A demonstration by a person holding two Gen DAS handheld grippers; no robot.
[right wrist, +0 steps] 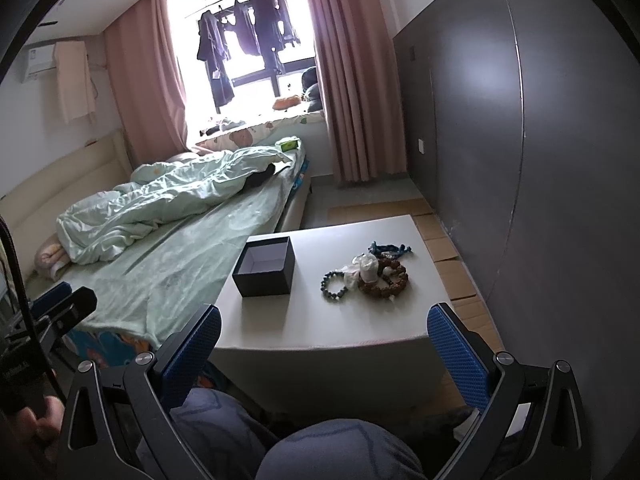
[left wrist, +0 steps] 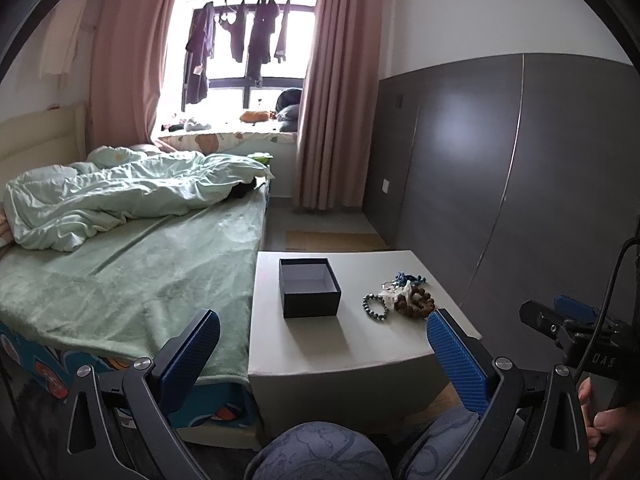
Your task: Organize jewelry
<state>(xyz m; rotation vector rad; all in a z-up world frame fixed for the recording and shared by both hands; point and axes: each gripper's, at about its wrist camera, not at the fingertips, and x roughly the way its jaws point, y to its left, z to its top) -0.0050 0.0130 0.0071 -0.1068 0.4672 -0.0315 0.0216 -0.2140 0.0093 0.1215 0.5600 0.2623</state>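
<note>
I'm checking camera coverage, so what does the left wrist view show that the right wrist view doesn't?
Only the left view shows the right gripper at its right edge. Only the right view shows the left gripper at its left edge, plus an air conditioner on the wall. Both show the table, the open box, the jewelry pile beside it, and the bed.

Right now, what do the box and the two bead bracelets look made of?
Box: likely rigid cardboard, matte dark outside, pale lining, crisp thin walls. Brown bracelet: looks like wood or seed beads, rough and knobbly. Grey bracelet: small smooth beads with a dull sheen, maybe stone or glass; too small to tell.
</note>
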